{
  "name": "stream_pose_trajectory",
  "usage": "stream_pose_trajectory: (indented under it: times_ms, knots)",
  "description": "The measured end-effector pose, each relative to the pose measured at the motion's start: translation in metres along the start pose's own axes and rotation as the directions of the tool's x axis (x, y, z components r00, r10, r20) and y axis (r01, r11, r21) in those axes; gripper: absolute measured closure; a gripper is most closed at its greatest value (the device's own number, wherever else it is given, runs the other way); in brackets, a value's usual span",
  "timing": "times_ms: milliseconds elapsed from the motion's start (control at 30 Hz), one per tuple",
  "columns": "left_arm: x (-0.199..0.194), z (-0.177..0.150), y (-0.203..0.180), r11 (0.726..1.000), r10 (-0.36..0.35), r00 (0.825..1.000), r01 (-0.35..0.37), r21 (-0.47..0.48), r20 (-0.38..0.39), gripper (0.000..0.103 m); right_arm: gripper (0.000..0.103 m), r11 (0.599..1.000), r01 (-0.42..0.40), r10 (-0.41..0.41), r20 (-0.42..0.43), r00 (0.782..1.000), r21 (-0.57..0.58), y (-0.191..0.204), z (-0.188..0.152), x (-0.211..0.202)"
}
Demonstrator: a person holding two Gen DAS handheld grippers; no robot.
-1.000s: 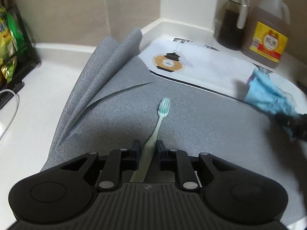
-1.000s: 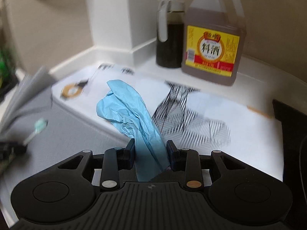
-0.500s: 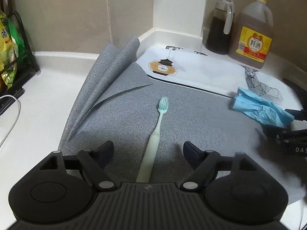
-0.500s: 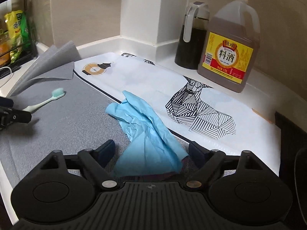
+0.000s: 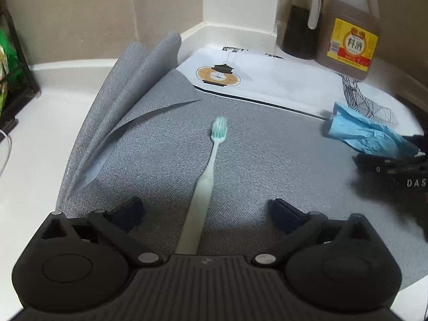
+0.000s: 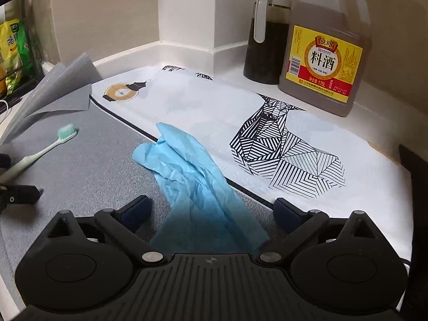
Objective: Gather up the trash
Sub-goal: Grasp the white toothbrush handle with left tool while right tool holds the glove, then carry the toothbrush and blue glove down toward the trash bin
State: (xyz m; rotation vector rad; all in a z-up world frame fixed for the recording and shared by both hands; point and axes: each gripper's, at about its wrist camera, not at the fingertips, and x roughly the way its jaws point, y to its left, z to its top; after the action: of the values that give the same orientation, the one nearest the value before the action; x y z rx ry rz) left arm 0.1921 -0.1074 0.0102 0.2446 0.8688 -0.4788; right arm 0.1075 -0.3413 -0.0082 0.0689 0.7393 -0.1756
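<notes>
Both pairs of jaws have just been opening and now stand wide apart, pads clear of everything; the left gripper [image 5: 206,212] has let go of the toothbrush [image 5: 207,184], which lies flat between its spread fingers, handle running back under the gripper body and mint bristles pointing away; the right gripper [image 6: 212,210] has likewise released the blue glove [image 6: 192,171], which lies slack between its open fingers, its cuff end under the gripper's nose. To my eye that means both bits of rubbish are set down together on the grey mat [image 5: 267,160], so this reads as a drop-off, though no bin is in view. The toothbrush is slim, hard plastic, pale green, slightly waisted at the neck; the glove is thin, crinkled and limp, creased into folds, its fingers reaching onto the edge of the white printed mat [image 6: 214,107] beside it. The grey mat is a coarse woven sheet, its far corner curled up in stiff folds; beyond stand a dark oil dispenser [image 6: 267,40] and a big amber jug [image 6: 326,53] with a yellow label, both smooth and glossy, on the white counter [image 5: 34,139].
</notes>
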Motion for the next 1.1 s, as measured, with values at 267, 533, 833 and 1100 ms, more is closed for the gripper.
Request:
stream_pose_trajectory:
  times_ms: [267, 533, 833, 1100]
  knots:
    - [-0.019, 0.003, 0.005, 0.998, -0.058, 0.998, 0.058, -0.034, 0.019, 0.091, 0.065, 1.000, -0.010, 0.011, 0.060, 0.998, -0.025, 0.006, -0.004, -0.015]
    - [-0.048, -0.007, -0.015, 1.000, -0.004, 0.996, 0.004, 0.003, 0.092, 0.091, 0.071, 0.999, -0.015, 0.012, 0.125, 0.992, 0.028, 0.007, -0.009, -0.045]
    - [-0.096, -0.025, -0.039, 0.999, 0.011, 0.987, -0.018, 0.042, 0.158, 0.091, 0.074, 0.999, -0.041, 0.035, 0.169, 0.985, 0.029, 0.010, -0.017, -0.087]
    - [-0.138, -0.051, -0.051, 0.999, 0.039, 0.984, -0.044, 0.026, 0.176, 0.091, 0.074, 0.996, -0.088, 0.082, 0.196, 0.977, 0.023, 0.023, -0.034, -0.132]
